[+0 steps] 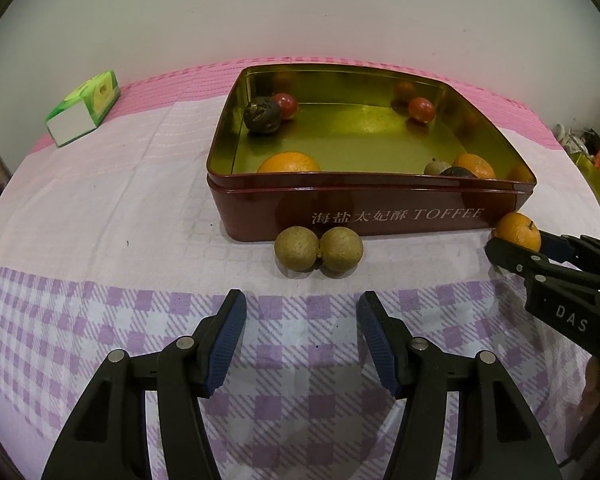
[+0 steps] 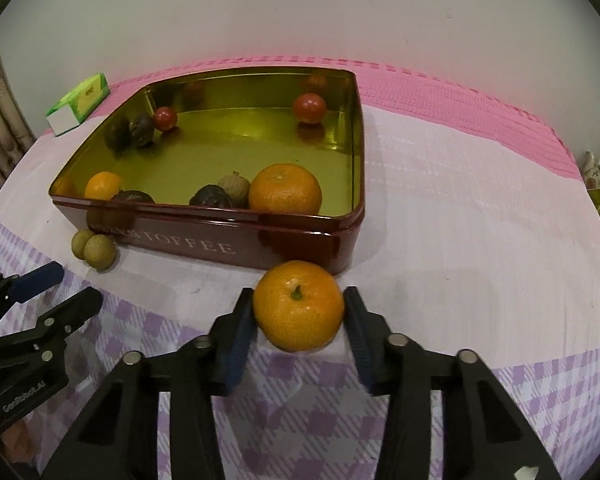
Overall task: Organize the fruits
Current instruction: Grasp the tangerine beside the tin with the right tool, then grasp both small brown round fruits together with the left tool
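Right gripper (image 2: 299,318): fingers closed against an orange (image 2: 299,305), just off the toffee tin's (image 2: 236,240) near right corner. Left gripper (image 1: 302,340): fingers spread wide, empty. Two longans (image 1: 318,249) touching, against the tin's front wall. Tin holds mixed fruit.

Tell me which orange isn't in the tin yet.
The orange between the right gripper fingers, on the cloth before the tin; the other two lie inside it.

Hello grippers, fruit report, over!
Left gripper open, empty. Right gripper shut on round orange mandarin. Dark red toffee tin directly ahead, holding fruit. Two tan round fruits outside it.
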A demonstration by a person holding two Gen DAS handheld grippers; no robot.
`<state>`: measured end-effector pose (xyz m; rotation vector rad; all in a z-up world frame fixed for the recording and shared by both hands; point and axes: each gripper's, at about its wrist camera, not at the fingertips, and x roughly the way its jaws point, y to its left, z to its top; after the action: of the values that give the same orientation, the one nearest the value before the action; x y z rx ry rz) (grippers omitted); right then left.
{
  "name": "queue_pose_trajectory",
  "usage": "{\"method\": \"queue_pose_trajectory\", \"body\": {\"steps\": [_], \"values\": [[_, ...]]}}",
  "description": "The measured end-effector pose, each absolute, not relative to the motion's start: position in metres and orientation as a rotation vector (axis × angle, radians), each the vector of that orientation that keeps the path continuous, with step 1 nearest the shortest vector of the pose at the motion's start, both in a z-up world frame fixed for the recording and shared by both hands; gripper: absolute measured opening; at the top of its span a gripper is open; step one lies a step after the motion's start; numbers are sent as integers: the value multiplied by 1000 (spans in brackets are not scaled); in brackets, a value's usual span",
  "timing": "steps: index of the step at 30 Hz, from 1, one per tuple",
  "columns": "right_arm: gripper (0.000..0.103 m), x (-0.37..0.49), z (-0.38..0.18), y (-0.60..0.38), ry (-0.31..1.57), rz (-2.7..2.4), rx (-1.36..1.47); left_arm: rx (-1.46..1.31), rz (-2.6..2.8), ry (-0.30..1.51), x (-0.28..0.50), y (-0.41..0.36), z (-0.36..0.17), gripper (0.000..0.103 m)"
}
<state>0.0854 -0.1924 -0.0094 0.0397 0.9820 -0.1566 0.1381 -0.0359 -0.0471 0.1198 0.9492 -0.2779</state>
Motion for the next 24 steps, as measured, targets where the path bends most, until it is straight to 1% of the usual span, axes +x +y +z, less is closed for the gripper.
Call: {"method": "queue_pose_trajectory", "body": {"steps": [22, 24], "values": [[39, 66, -8, -195, 971, -154, 89, 114, -253, 954, 140, -41, -47, 60], [39, 65, -8, -195, 970, -155, 90, 111, -249, 957, 142, -41, -47, 66]]}}
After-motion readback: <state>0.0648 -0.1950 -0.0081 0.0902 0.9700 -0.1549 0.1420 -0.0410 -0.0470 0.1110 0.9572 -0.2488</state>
